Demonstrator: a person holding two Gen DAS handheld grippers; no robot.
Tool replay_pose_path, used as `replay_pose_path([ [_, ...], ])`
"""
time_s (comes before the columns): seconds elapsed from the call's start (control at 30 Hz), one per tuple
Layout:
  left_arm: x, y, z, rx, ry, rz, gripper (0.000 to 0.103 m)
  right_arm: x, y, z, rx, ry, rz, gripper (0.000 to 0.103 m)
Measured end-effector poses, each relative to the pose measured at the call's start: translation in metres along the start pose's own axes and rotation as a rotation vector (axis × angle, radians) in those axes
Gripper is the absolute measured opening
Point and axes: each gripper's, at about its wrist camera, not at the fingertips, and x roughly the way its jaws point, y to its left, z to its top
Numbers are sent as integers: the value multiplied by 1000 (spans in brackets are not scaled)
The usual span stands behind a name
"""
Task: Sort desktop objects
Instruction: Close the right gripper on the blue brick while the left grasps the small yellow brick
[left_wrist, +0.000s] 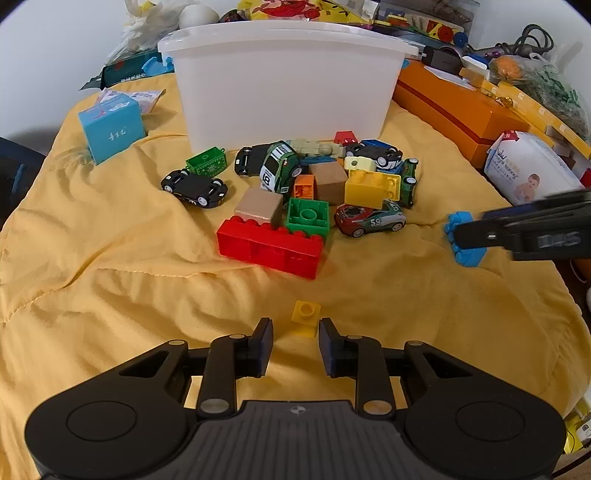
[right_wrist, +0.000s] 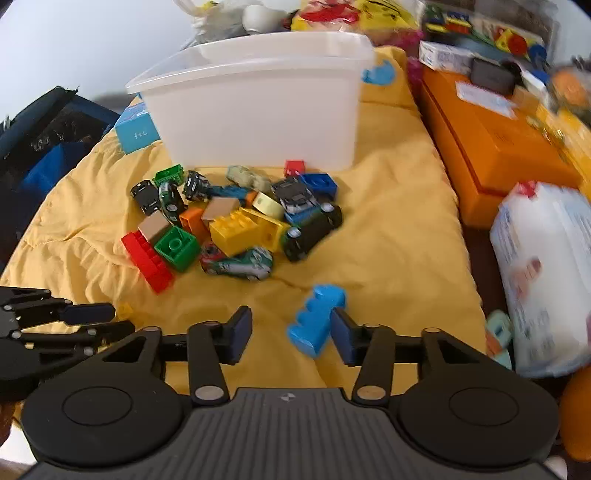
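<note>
Hovering low over the near edge of the yellow quilt (left_wrist: 110, 280), the left claw (left_wrist: 295, 341) stands narrowly parted, with the small yellow brick (left_wrist: 305, 313) lying on the cloth just beyond its tips and free of both pads. The gap is only a little wider than the brick, which suits either a fresh release or a pinch about to be made; I cannot tell which.

Off toward the quilt's right side, the right claw (right_wrist: 291, 332) is open wider. The light blue brick (right_wrist: 317, 317) lies tilted on the cloth against the right-hand pad (right_wrist: 345, 334), while the other pad stands well clear of it, so nothing is gripped. The right wrist view is smeared, so the contact itself is hard to judge.

Further out, toward the middle of the quilt, the unsorted heap sits in front of the white bin (left_wrist: 284, 81): a long red brick (left_wrist: 269, 247), a green brick (left_wrist: 308, 216), a large yellow brick (left_wrist: 371, 186), two tan cubes, an orange piece and several toy cars, among them a red and green car (left_wrist: 369, 219) and a black car (left_wrist: 194, 186). The bin stands at the far edge, open-topped, probably so pieces can be dropped in from above; what it holds is hidden by its wall. The two lone bricks lying apart from the heap look like singled-out pieces, bricks being separated from cars.
</note>
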Motion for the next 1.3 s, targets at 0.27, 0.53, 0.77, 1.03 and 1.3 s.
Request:
replay_pose_path([
  [0.27, -2, 0, -2, 9, -5, -4, 31, 9, -19, -20, -34, 32, -84, 36],
  [0.53, -2, 1, -3, 9, -7, -3, 32, -8, -18, -20, -11, -38, -78, 41],
  [0.77, -3, 2, -6, 13, -8, 2, 32, -7, 11, -25, -211, -49, -7, 22],
  [1.03, -3, 2, -6, 13, -8, -5, 32, 12, -9, -24, -166, -29, -100, 28],
  [1.3, 3, 0, -3, 14, -14, 1, 32, 11, -22, -20, -126, -35, -130, 43],
])
